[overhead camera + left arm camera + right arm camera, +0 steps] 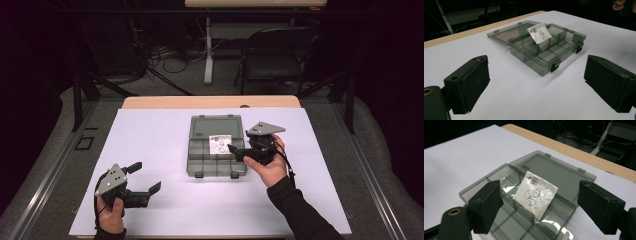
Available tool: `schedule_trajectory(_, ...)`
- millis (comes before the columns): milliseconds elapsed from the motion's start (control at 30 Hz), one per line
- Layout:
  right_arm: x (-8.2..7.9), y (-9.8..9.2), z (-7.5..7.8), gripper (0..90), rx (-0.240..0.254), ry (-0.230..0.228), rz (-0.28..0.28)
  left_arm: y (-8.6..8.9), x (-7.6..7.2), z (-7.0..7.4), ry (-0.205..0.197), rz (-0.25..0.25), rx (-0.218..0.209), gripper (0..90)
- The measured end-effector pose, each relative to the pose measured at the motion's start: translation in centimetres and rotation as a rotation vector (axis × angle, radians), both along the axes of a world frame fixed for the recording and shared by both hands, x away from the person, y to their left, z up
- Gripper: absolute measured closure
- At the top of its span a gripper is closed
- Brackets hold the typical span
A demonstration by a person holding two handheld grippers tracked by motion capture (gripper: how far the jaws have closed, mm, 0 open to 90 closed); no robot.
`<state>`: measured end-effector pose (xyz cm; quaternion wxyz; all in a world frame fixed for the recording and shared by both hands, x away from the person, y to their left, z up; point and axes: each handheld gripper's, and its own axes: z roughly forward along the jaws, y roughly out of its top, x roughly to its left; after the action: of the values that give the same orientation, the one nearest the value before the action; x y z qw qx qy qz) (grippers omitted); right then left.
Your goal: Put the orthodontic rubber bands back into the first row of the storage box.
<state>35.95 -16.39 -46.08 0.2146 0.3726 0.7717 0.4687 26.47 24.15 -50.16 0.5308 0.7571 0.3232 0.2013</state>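
Organizer box (499, 192): smoky translucent plastic, glossy, smooth, glare on its dividers. Sachet (535, 194): white, crinkled, shiny film or paper, printed black. Tabletop (150, 145): matt white sheet over pale wood edge. Gripper pads (475, 81): matt black, rubbery.

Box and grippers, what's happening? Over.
Both grippers open, left, right. Packet propped in open box, not gripped. Nothing in the way.

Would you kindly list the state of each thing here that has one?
Compartment box: open, lid laid flat behind it.
Small packet: leaning tilted on the dividers inside the box, not lying flat.
Right gripper: open, nothing held, over the box.
Left gripper: open, nothing held, apart from the box.
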Motion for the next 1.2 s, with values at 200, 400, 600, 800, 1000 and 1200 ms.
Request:
schedule_trajectory(200, -2.2, -0.8, 0.1, 12.0, 0.024, -0.015, 0.016, 0.0, 0.0, 0.0, -0.001, 0.0, 0.005, 6.3)
schedule_trajectory(400, -4.5, -1.4, 0.1, 3.6, 0.033, -0.035, 0.053, 0.0, -0.1, 0.1, -0.002, 0.0, 0.006, 6.3)
schedule_trajectory(600, -6.9, -2.3, -0.3, 0.0, 0.025, -0.059, 0.075, 0.0, -0.1, 0.1, -0.007, -0.004, 0.003, 6.3)
schedule_trajectory(800, -8.7, -3.3, -1.0, 0.0, 0.025, -0.07, 0.058, 0.0, -0.2, 0.1, -0.008, -0.005, 0.004, 6.3)
schedule_trajectory(1000, -10.3, -4.3, -1.9, 0.0, 0.017, -0.065, 0.033, 0.0, -0.2, 0.1, -0.007, -0.004, 0.006, 6.3)
schedule_trajectory(1200, -11.6, -5.1, -2.8, 0.0, 0.005, -0.07, 0.005, 0.1, -0.2, 0.1, -0.008, -0.004, 0.003, 6.3)
